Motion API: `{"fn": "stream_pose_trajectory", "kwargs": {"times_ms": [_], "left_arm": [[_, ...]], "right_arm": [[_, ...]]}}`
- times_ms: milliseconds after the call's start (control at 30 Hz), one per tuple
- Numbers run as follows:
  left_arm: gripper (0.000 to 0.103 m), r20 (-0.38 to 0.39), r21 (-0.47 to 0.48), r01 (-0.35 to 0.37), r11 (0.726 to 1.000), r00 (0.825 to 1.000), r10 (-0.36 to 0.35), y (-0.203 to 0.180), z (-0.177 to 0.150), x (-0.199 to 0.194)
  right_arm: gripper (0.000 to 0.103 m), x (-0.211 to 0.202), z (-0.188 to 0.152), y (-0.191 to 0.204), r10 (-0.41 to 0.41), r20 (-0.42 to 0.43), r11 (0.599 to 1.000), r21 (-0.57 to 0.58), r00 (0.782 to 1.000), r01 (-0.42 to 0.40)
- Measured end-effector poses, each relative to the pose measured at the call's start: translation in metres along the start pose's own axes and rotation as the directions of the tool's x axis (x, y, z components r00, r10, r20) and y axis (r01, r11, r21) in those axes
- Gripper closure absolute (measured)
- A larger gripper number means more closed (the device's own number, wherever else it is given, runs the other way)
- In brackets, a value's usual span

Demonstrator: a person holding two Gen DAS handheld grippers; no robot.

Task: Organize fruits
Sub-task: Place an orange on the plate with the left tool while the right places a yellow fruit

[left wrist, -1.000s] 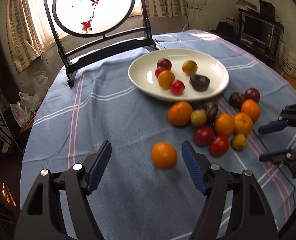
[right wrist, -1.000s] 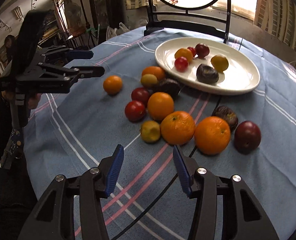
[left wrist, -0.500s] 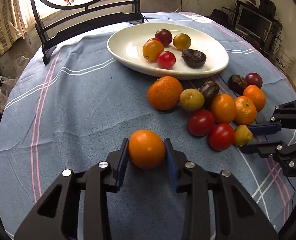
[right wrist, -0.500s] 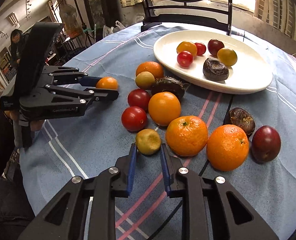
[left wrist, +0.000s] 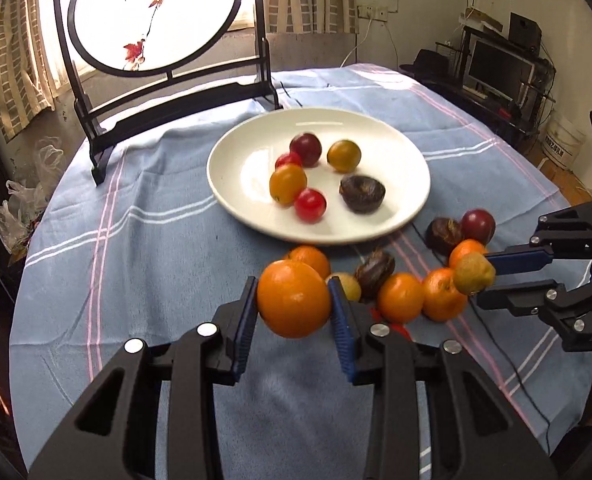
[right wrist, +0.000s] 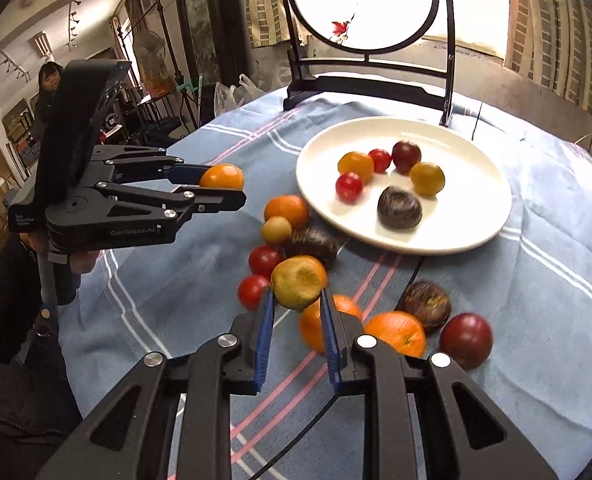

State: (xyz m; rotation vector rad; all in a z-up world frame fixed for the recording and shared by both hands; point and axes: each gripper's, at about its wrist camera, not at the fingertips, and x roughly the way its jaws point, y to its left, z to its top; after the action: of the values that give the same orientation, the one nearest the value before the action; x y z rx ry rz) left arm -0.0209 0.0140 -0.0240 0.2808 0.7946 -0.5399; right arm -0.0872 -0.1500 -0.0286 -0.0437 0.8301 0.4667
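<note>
My left gripper [left wrist: 292, 312] is shut on an orange [left wrist: 294, 299] and holds it above the blue cloth; it also shows in the right wrist view [right wrist: 220, 188]. My right gripper [right wrist: 296, 312] is shut on a small yellow-green fruit [right wrist: 298, 282], lifted off the table; it also shows in the left wrist view [left wrist: 474, 278]. A white plate [left wrist: 396, 136] holds several fruits: red, yellow and dark ones. More oranges [right wrist: 396, 332], red tomatoes [right wrist: 265, 260] and dark fruits [right wrist: 428, 304] lie loose in front of the plate.
A black stand with a round painted screen [left wrist: 152, 12] stands behind the plate. A black cable [left wrist: 512, 368] runs over the cloth at the right. A person [right wrist: 50, 80] stands far off at the left. The round table's edge lies close on both sides.
Both grippers closed on their fruits, the left on the orange and the right on the yellow-green fruit, and lifted them off the cloth.
</note>
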Motion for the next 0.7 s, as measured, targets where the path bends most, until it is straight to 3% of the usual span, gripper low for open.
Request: {"fn": "stream_pose_trajectory", "kwargs": {"times_ms": [133, 267, 433, 700], "left_arm": [[0.069, 0.062, -0.010, -0.005, 1.000, 0.998, 0.006, -0.002, 0.038, -0.004], [0.069, 0.074, -0.011, -0.013, 1.000, 0.997, 0.014, -0.004, 0.072, 0.010], [0.069, 0.043, -0.019, -0.034, 0.999, 0.998, 0.035, -0.004, 0.100, 0.047], [0.069, -0.025, -0.038, -0.093, 0.995, 0.995, 0.092, 0.005, 0.109, 0.094]], "right_arm": [[0.080, -0.004, 0.036, -0.021, -0.057, 0.041, 0.998, -0.003, 0.998, 0.057], [0.080, 0.005, 0.068, -0.042, -0.100, 0.064, 0.995, 0.011, 0.993, 0.099], [0.080, 0.036, 0.095, -0.066, -0.134, 0.036, 0.991, 0.028, 0.990, 0.133], [0.080, 0.079, 0.112, -0.086, -0.130, -0.030, 0.991, 0.022, 0.991, 0.131]]}}
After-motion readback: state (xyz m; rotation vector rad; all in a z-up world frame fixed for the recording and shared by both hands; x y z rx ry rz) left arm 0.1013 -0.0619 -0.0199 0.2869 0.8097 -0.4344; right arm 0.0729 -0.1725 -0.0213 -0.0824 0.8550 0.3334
